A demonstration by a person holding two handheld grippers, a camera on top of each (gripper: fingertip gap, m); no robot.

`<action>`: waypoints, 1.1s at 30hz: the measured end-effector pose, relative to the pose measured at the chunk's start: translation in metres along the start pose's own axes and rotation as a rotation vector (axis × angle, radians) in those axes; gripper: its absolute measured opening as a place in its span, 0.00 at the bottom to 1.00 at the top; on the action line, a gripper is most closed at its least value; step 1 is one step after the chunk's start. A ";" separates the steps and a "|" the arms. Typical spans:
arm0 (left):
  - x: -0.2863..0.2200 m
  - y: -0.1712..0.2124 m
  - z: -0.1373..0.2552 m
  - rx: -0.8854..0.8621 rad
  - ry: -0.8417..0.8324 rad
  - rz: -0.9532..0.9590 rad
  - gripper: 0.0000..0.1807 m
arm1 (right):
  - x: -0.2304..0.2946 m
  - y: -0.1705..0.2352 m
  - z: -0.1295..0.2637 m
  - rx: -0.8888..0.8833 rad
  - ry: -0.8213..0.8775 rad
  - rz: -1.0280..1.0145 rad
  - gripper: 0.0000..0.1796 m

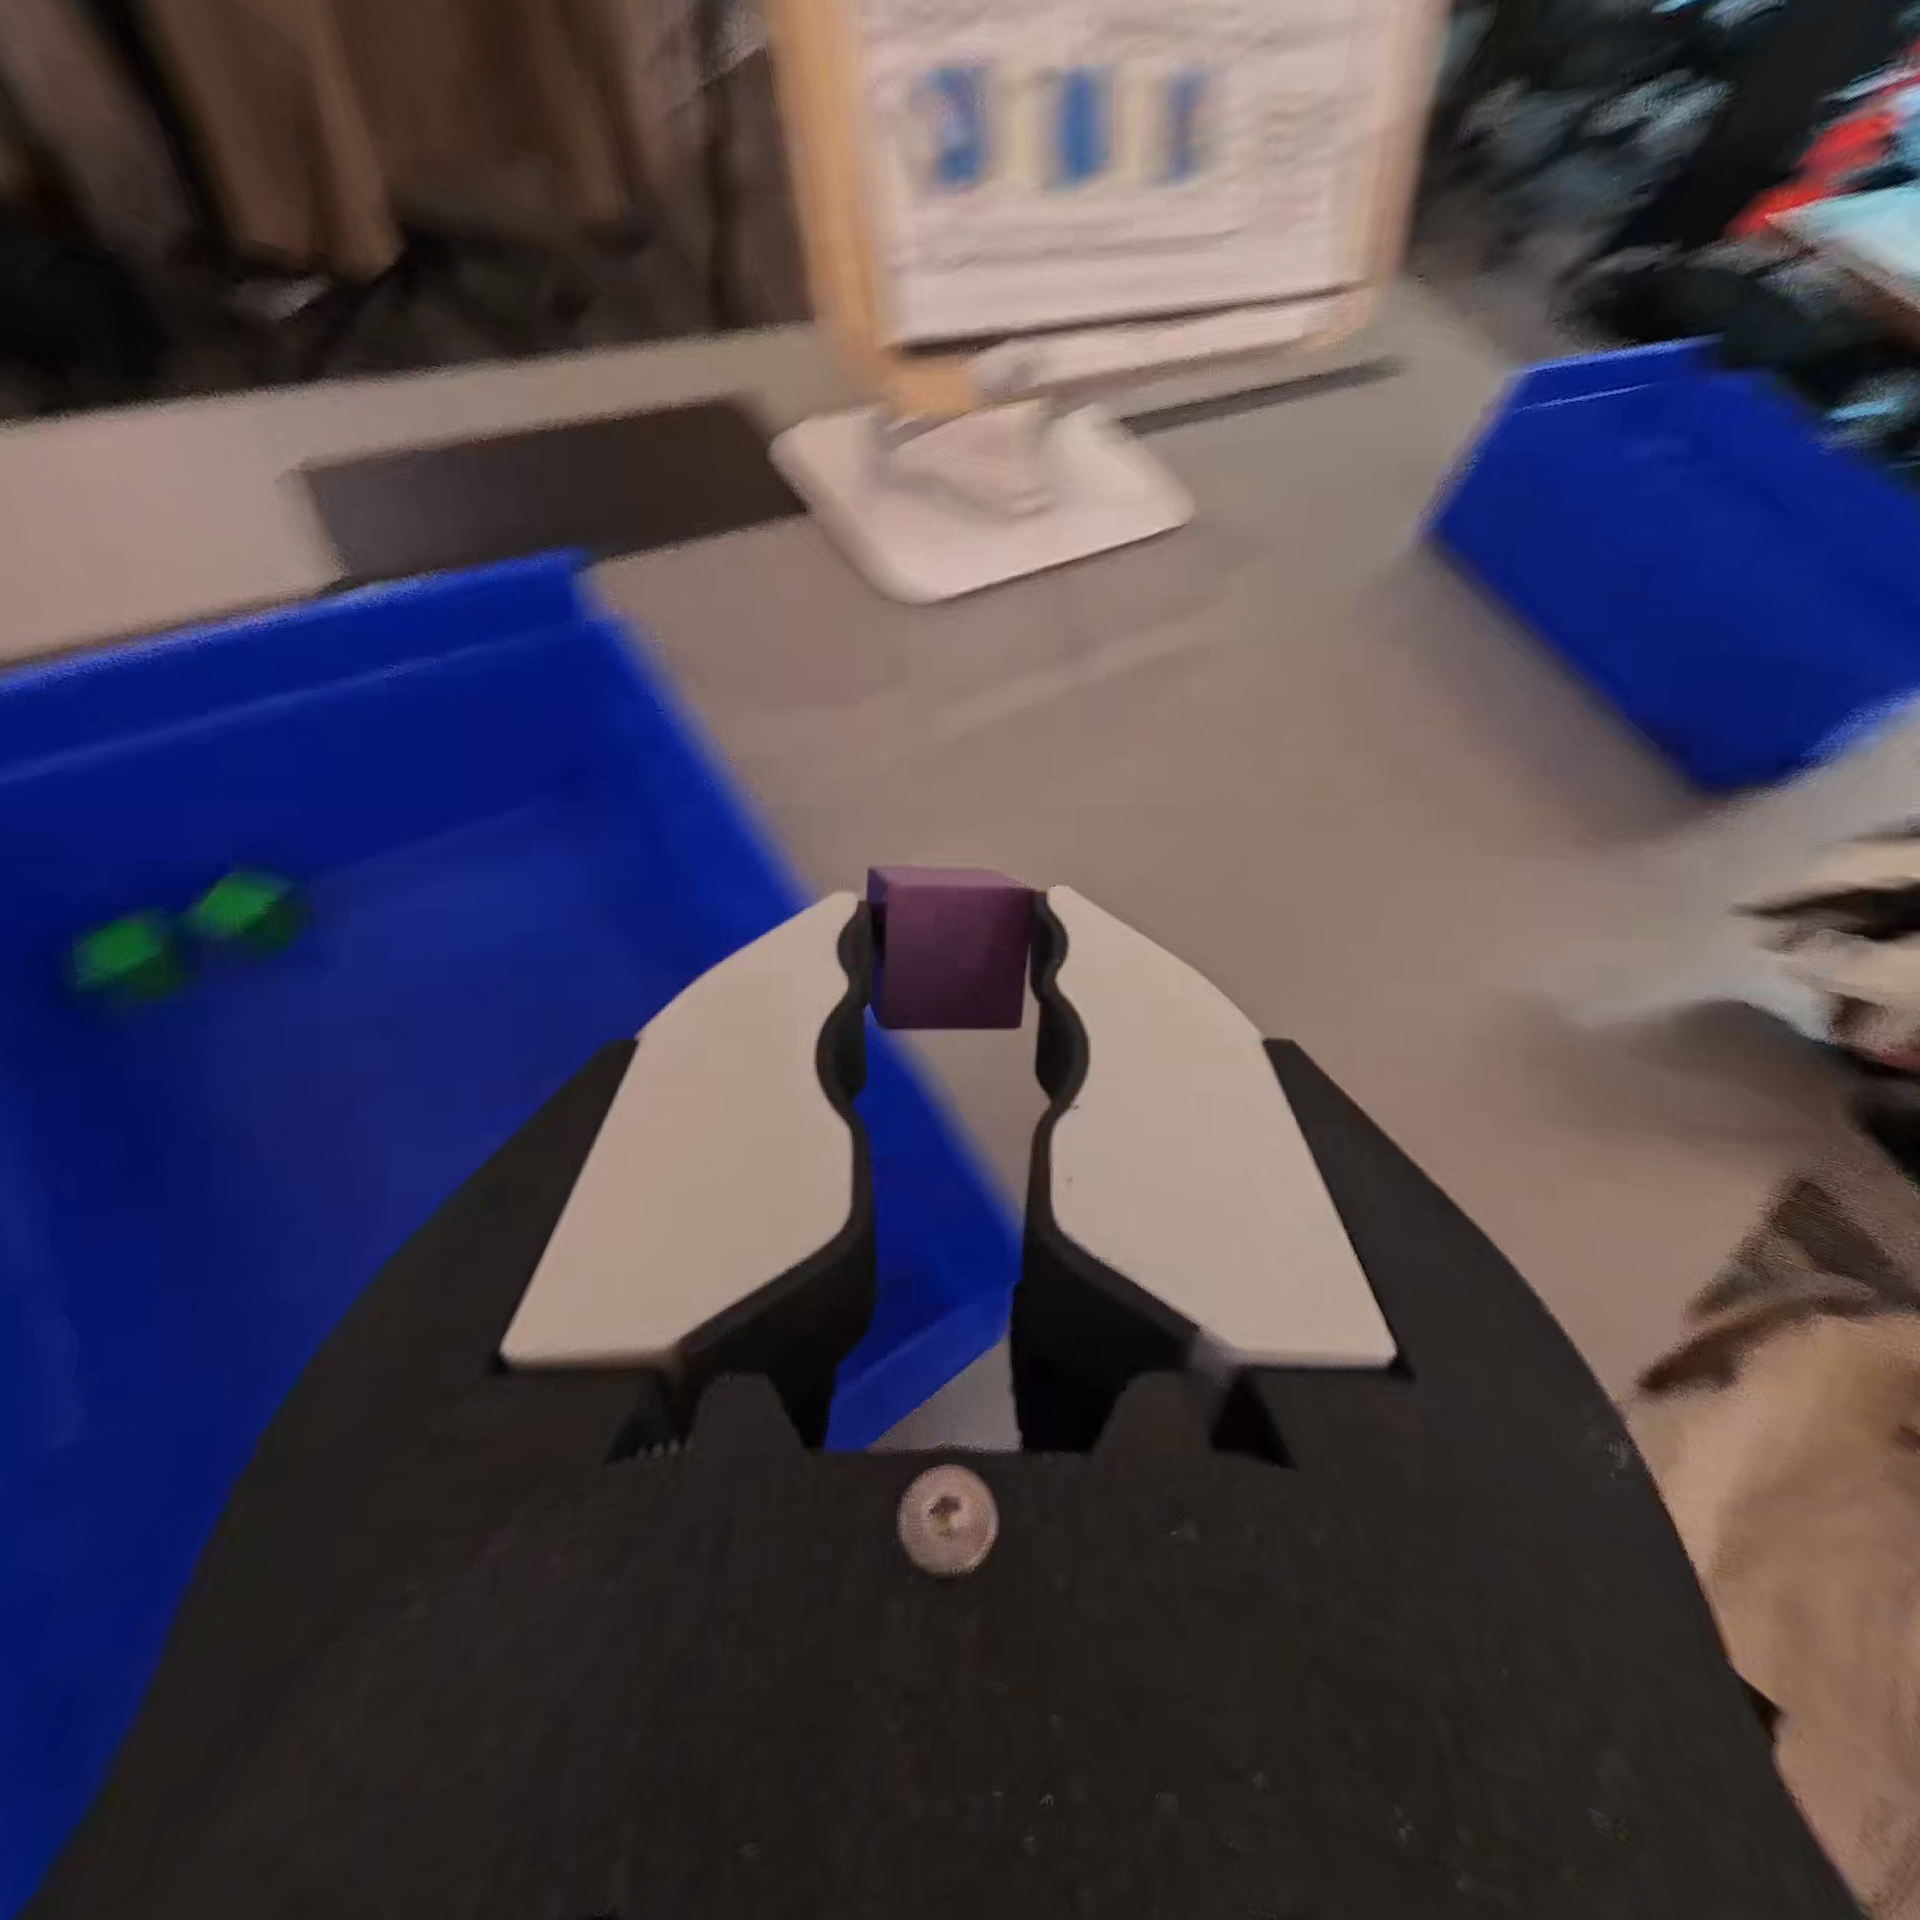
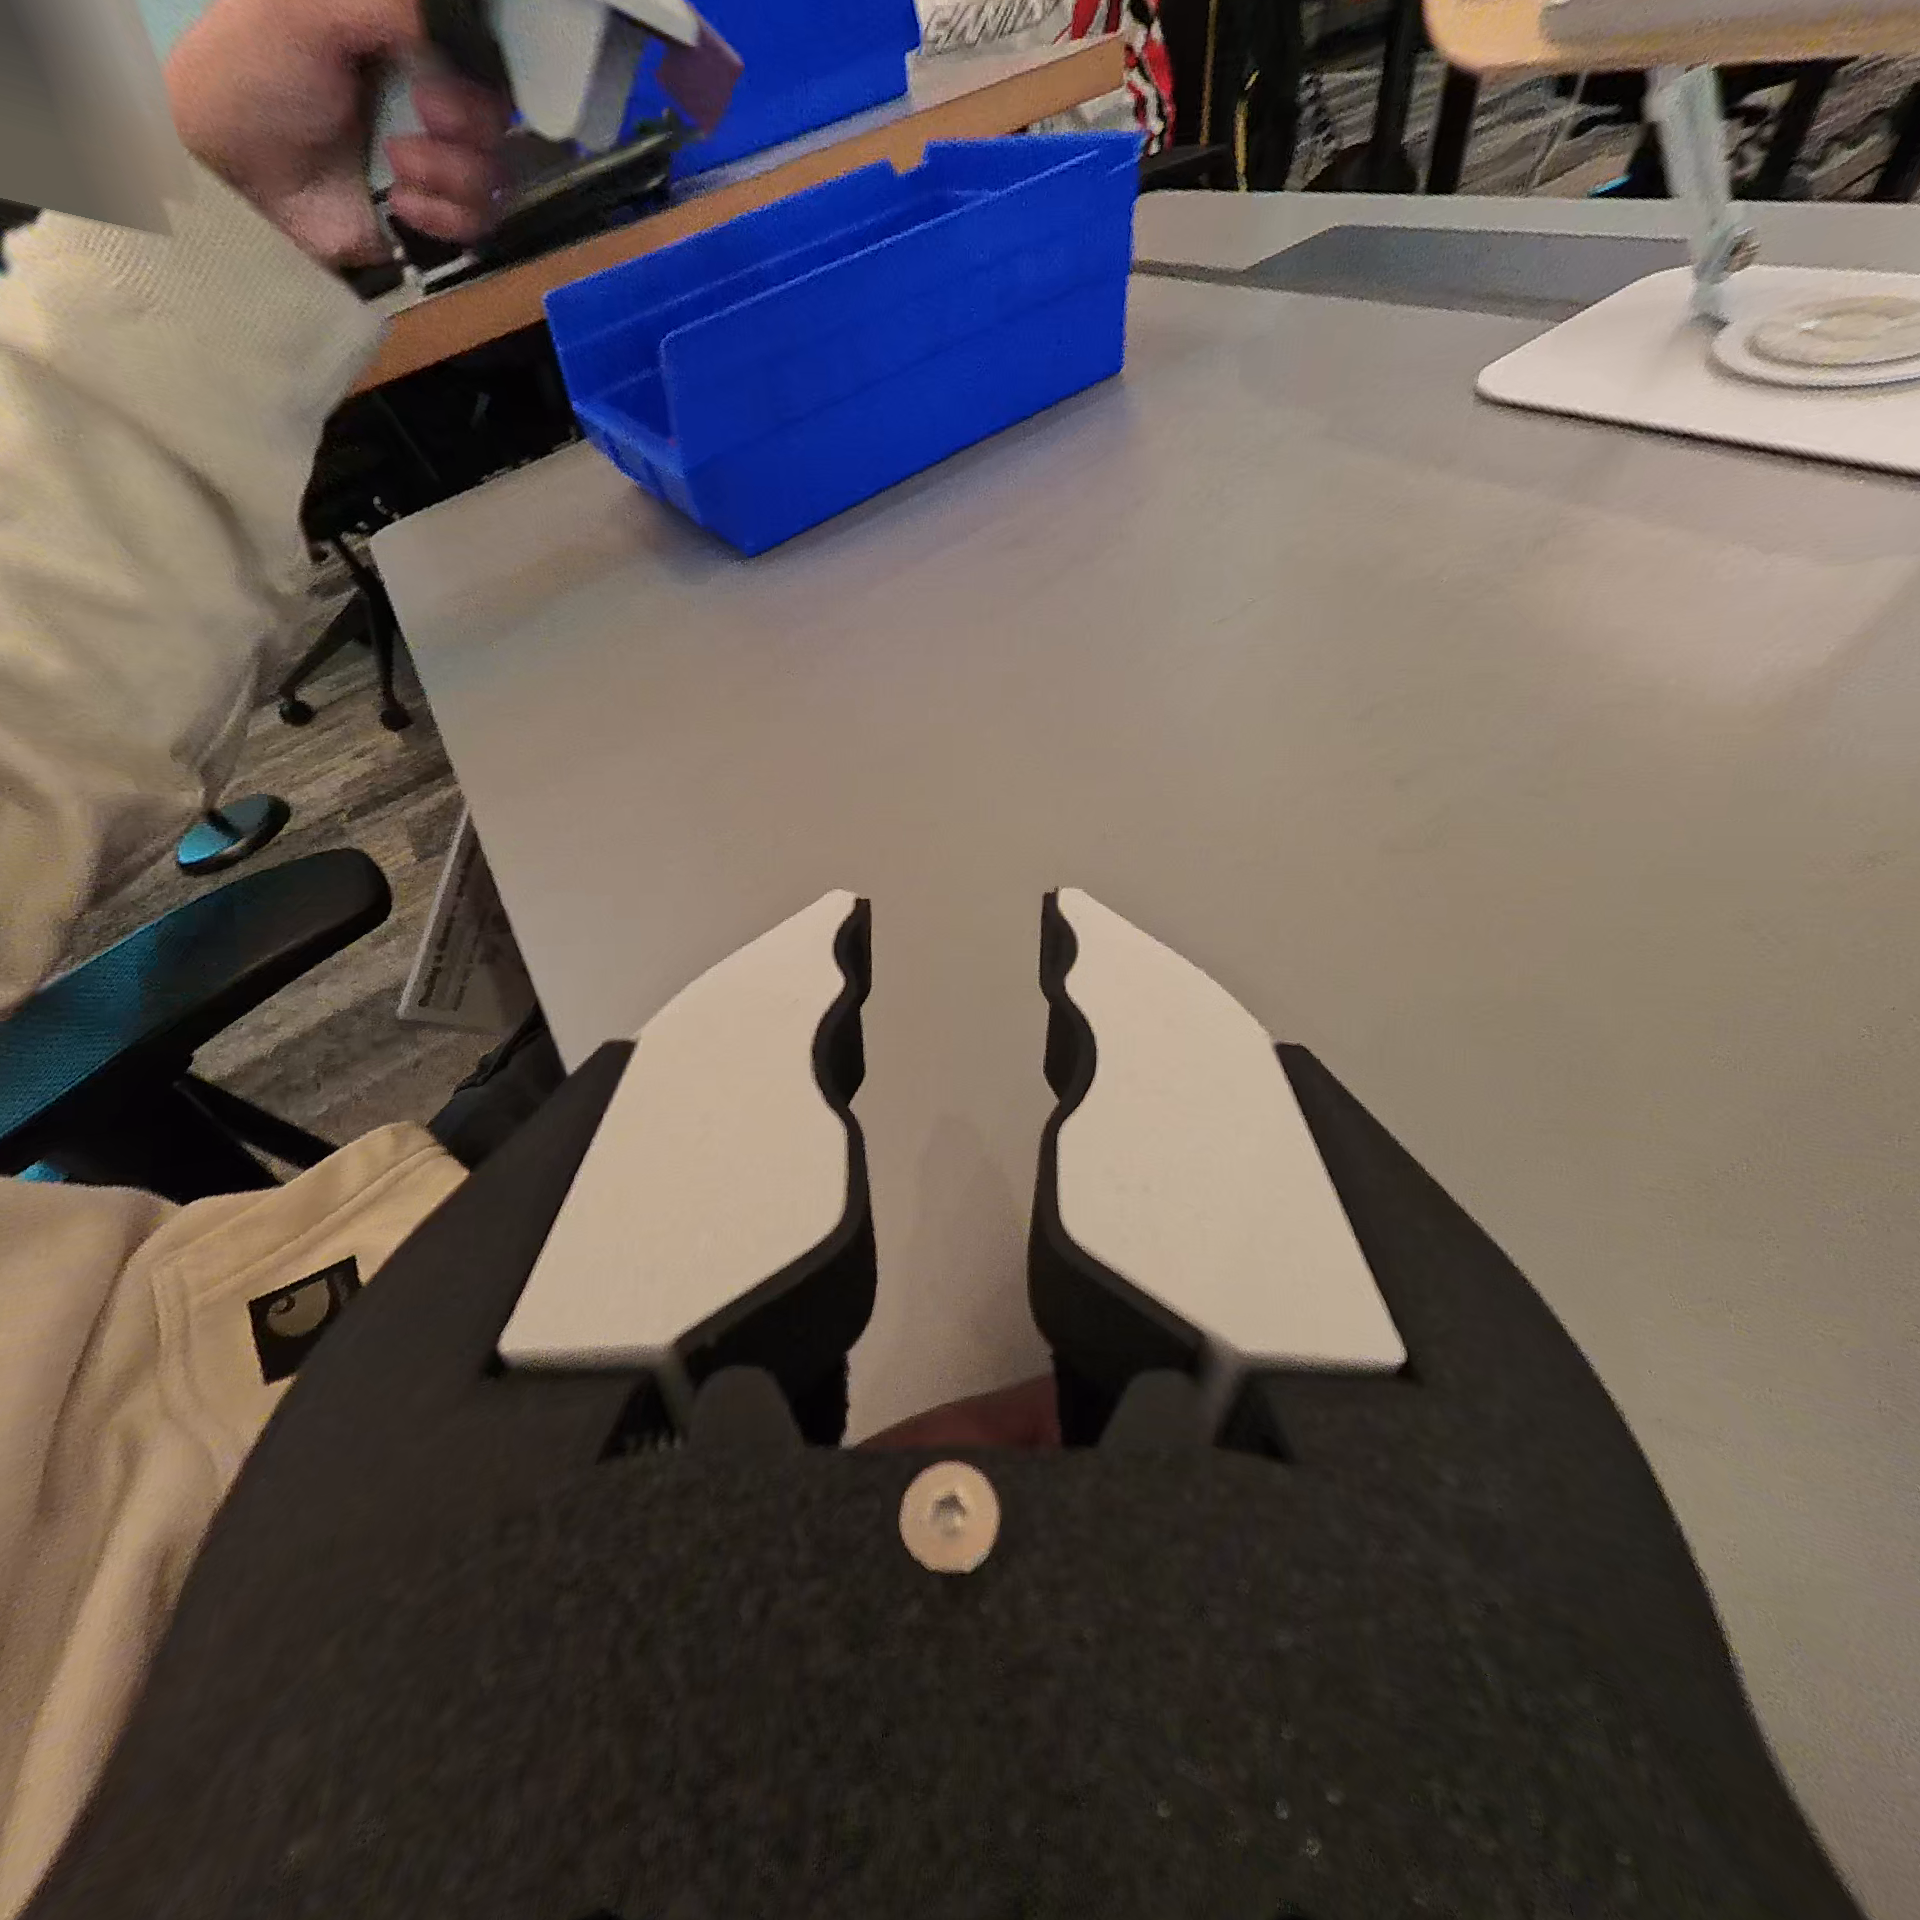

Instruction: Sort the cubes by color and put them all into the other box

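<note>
The left tongs (image 1: 954,914) pinch a purple cube (image 1: 951,961) at their tips; best kept level until over the near blue box (image 1: 436,790). The right tongs (image 2: 956,914) hang parted, empty.

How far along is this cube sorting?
Partly done, it seems: two green cubes already sit together in the near blue box. In hand: the left gripper clamps a purple cube. The right gripper is open, empty. What remains in the other box isn't visible.

Matt purple cube (image 1: 948,961), glossy blue plastic box (image 1: 436,831)
</note>
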State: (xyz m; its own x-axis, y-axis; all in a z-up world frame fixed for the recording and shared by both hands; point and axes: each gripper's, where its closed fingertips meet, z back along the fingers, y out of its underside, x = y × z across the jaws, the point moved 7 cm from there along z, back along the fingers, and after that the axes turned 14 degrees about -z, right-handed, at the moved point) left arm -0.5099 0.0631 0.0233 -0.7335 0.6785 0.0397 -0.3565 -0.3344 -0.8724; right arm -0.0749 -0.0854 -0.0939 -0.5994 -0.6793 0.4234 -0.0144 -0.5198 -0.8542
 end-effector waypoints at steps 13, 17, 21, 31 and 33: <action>-0.181 -0.038 -0.098 -0.471 0.907 -0.008 0.15 | -0.004 -0.066 -0.034 -0.181 -0.467 -0.178 0.22; -0.210 -0.056 -0.118 -0.446 0.990 -0.064 0.15 | -0.003 -0.099 -0.052 -0.193 -0.553 -0.163 0.23; -0.217 -0.058 -0.129 -0.436 0.989 -0.057 0.15 | -0.003 -0.102 -0.061 -0.148 -0.587 -0.134 0.24; -0.227 -0.049 -0.143 -0.421 0.982 -0.033 0.15 | -0.005 -0.093 -0.064 -0.181 -0.567 -0.096 0.15; -0.227 -0.047 -0.138 -0.421 0.938 -0.033 0.28 | -0.006 -0.091 -0.062 -0.192 -0.553 -0.095 0.15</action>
State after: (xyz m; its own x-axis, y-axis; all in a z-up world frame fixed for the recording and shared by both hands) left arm -0.2466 0.0150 -0.0117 0.0846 0.9814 -0.1721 -0.0042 -0.1724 -0.9850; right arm -0.1193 -0.0014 -0.0373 -0.0833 -0.8304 0.5508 -0.2233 -0.5232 -0.8225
